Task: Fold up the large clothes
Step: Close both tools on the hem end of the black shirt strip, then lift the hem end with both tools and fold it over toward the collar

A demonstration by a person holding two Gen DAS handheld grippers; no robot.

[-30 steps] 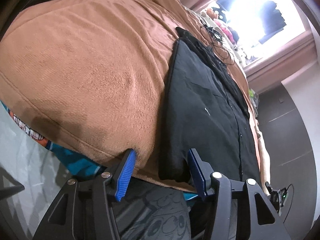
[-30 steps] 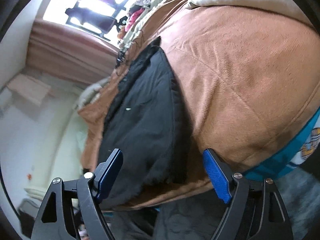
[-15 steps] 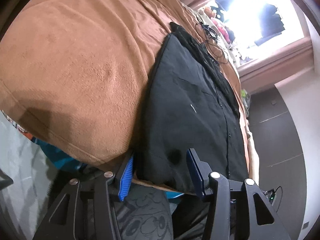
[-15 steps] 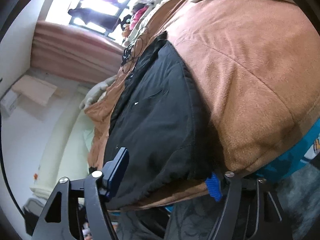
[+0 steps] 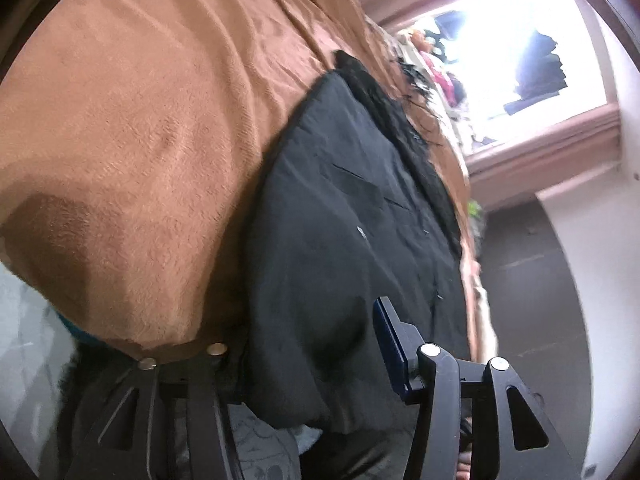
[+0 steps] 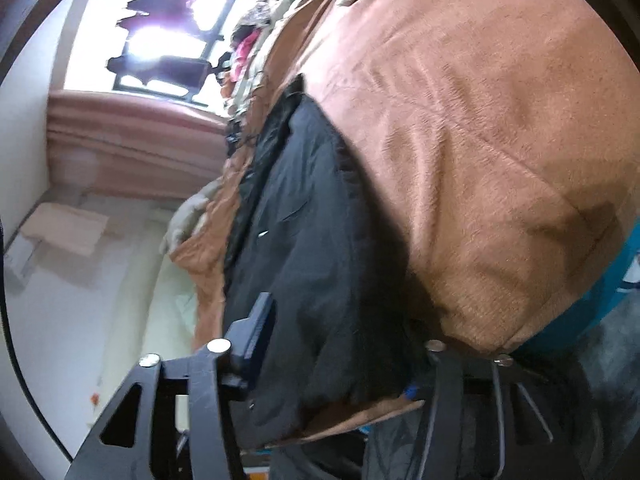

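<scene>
Both grippers have pushed in onto the black coat's [image 5: 340, 248] near hem since a second ago. The left gripper [image 5: 304, 344] gapes wide around the hem, one finger tucked under the fabric. The right gripper [image 6: 336, 344] likewise straddles it, unclenched. The coat lies flat on the brown blanket [image 5: 152, 120].
</scene>
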